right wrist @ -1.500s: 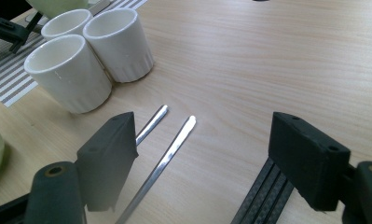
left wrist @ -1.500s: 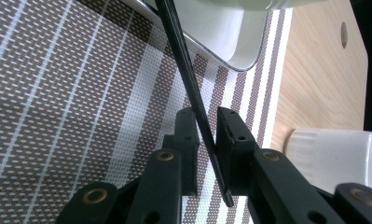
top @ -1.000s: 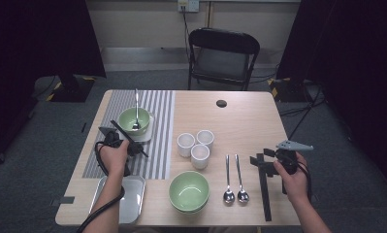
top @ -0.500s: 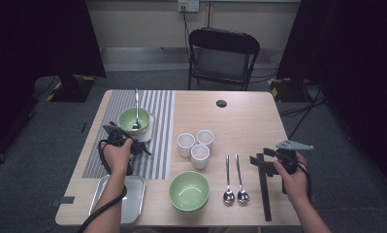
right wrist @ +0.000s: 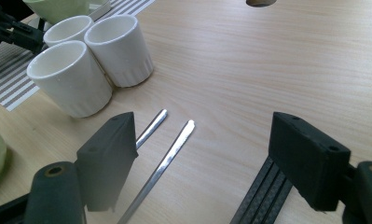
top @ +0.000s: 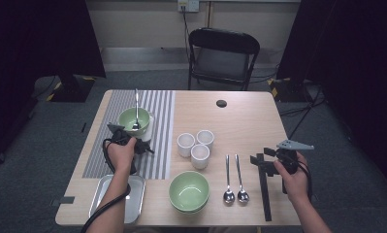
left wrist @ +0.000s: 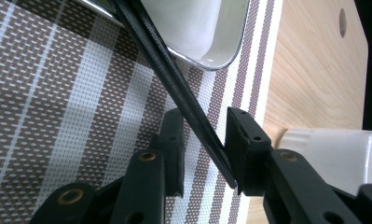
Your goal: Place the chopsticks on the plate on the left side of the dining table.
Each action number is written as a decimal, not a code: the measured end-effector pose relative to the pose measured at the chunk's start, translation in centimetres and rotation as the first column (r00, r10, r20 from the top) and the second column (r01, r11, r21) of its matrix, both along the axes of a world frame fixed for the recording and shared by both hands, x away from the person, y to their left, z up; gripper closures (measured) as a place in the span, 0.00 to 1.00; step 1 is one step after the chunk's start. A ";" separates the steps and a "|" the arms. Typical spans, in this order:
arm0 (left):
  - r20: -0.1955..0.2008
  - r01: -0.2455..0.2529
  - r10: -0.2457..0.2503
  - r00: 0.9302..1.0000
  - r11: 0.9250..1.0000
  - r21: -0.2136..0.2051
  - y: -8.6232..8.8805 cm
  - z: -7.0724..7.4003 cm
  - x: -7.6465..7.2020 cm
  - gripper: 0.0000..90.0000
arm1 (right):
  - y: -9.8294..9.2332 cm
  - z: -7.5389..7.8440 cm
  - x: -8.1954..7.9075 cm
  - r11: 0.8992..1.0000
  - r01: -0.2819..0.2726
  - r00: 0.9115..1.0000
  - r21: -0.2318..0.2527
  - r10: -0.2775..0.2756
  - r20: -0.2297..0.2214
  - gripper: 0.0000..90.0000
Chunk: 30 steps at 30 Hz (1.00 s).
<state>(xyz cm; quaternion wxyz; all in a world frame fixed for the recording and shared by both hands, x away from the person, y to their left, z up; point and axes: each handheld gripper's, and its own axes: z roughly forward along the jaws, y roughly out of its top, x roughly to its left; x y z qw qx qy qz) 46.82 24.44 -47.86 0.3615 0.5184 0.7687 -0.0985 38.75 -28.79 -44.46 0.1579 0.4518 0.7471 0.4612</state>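
The black chopsticks (left wrist: pixel 174 79) lie slanted on the striped mat (left wrist: pixel 58 116) against the white dish (left wrist: pixel 197 28), passing between your left gripper's (left wrist: pixel 204 151) jaws, which have just been opening, while your right gripper (right wrist: pixel 202 163) hovers wide open above the table (right wrist: pixel 277 70).

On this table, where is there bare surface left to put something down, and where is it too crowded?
Free: the bare wood of the table between the three white cups and the far edge, around the dark hole. Crowded: the near edge, with the metal tray, empty green bowl, two spoons and black chopsticks. The striped mat carries the green bowl with a spoon.
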 end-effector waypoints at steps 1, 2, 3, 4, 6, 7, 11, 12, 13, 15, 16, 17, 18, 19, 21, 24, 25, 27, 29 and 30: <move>0.000 0.001 -0.001 1.000 1.000 0.002 0.0 0.0 0.0 0.75 | 0.0 0.0 0.0 1.000 0.000 1.000 0.000 0.000 -0.001 0.25; -0.001 0.000 0.000 1.000 1.000 0.000 -0.1 0.0 0.1 0.75 | 0.0 0.0 0.0 1.000 0.000 1.000 0.000 0.000 -0.001 0.25; 0.002 0.004 -0.004 1.000 1.000 0.003 -0.1 0.0 0.1 0.75 | 0.0 0.0 0.0 1.000 0.000 1.000 -0.001 0.000 0.002 0.25; -0.001 0.010 -0.010 1.000 1.000 0.005 -0.1 0.0 0.2 0.76 | 0.0 0.0 0.0 1.000 0.001 1.000 0.001 -0.001 0.000 0.25; -0.006 0.006 -0.006 1.000 1.000 0.005 -0.2 0.0 0.3 0.75 | 0.0 0.0 0.0 1.000 0.001 1.000 0.001 -0.001 0.000 0.25; -0.007 0.006 -0.006 1.000 1.000 0.006 -0.2 0.0 0.3 0.76 | 0.0 0.0 0.0 1.000 0.001 1.000 0.000 -0.001 0.000 0.25; -0.006 0.016 -0.016 1.000 1.000 0.009 -0.4 0.2 0.6 0.75 | -0.2 0.0 0.0 1.000 0.003 1.000 0.003 -0.003 0.001 0.25; -0.005 0.010 -0.010 1.000 1.000 0.007 -0.5 0.2 0.6 0.75 | -0.2 0.0 0.0 1.000 0.005 1.000 0.005 -0.005 -0.001 0.25; -0.003 0.011 -0.011 1.000 1.000 0.007 -0.5 0.2 0.7 0.75 | -0.2 0.0 0.0 1.000 0.006 1.000 0.003 -0.006 0.000 0.25; -0.004 0.004 -0.004 1.000 1.000 0.004 -0.7 0.3 0.9 0.74 | -0.2 0.0 0.0 1.000 0.004 1.000 0.003 -0.004 -0.002 0.25; -0.008 0.014 -0.013 1.000 1.000 0.011 -0.7 0.3 0.9 0.74 | -0.2 0.0 0.0 1.000 0.004 1.000 0.003 -0.004 -0.002 0.25; -0.006 0.009 -0.009 1.000 1.000 0.006 -0.8 0.3 1.0 0.74 | -0.2 0.1 0.0 1.000 0.005 1.000 0.003 -0.005 -0.002 0.25; -0.005 0.011 -0.011 1.000 1.000 0.005 -0.9 0.3 1.0 0.74 | -0.2 0.1 0.0 1.000 0.005 1.000 0.004 -0.005 -0.001 0.25; -0.005 0.010 -0.010 1.000 1.000 0.003 -0.9 0.3 1.0 0.74 | -0.2 0.1 0.0 1.000 0.005 1.000 0.004 -0.005 0.001 0.25; -0.010 0.024 -0.024 1.000 1.000 0.009 -0.9 0.3 0.9 0.74 | -0.2 0.1 0.0 1.000 0.004 1.000 0.006 -0.004 -0.002 0.25; -0.015 0.030 -0.029 0.999 1.000 0.011 -0.9 0.6 0.6 0.74 | -0.3 0.0 0.0 1.000 0.004 1.000 0.004 -0.004 -0.002 0.25; -0.016 0.032 -0.031 0.999 0.999 0.012 -0.8 0.7 0.6 0.74 | -0.3 0.0 0.0 1.000 0.005 1.000 0.003 -0.005 -0.003 0.25; -0.017 0.025 -0.025 1.000 1.000 0.011 -0.6 0.8 0.4 0.73 | -0.3 -0.1 0.0 1.000 0.005 1.000 0.002 -0.005 -0.004 0.25; -0.015 0.024 -0.024 1.000 1.000 0.013 -0.5 0.9 0.3 0.74 | -0.3 0.0 0.0 1.000 0.004 1.000 0.001 -0.004 -0.002 0.25; -0.012 0.026 -0.026 1.000 1.000 0.009 -0.5 1.0 0.2 0.74 | -0.3 0.0 -0.1 1.000 0.005 1.000 0.001 -0.005 -0.001 0.25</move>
